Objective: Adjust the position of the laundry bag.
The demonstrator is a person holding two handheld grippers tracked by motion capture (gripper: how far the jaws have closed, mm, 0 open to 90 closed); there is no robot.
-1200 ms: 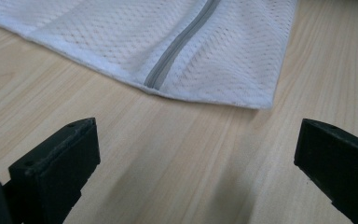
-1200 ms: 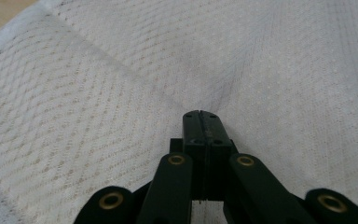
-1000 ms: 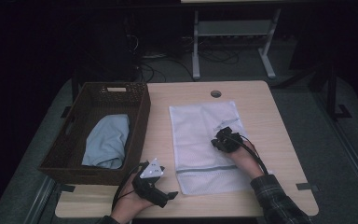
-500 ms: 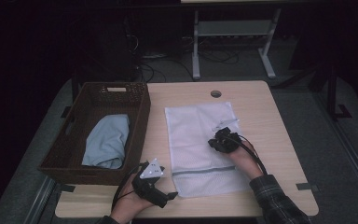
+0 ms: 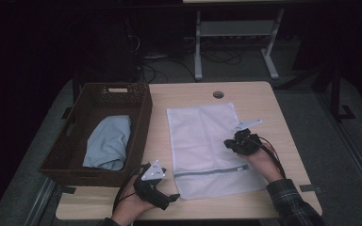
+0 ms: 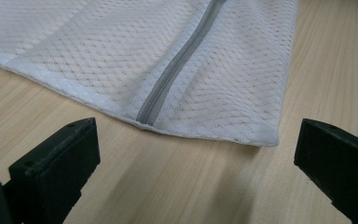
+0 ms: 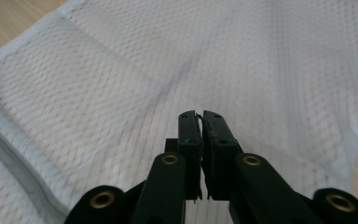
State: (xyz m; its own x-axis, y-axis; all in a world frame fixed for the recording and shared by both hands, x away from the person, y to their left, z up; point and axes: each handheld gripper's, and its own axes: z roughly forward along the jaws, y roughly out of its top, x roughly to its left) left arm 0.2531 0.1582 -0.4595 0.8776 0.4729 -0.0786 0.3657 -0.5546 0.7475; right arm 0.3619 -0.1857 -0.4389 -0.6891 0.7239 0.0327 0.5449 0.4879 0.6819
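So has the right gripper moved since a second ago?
Yes. The right gripper has shifted toward the table's right edge, dragging the mesh bag with it.

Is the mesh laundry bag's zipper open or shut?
Shut: the grey zipper runs as one closed line across the mesh laundry bag, with no gap.

White mesh laundry bag (image 7: 135, 88) spread across a light wooden table (image 7: 9, 18), right gripper (image 7: 201, 115) over the mesh, black jaws closed together, bag's hemmed edge running along the left
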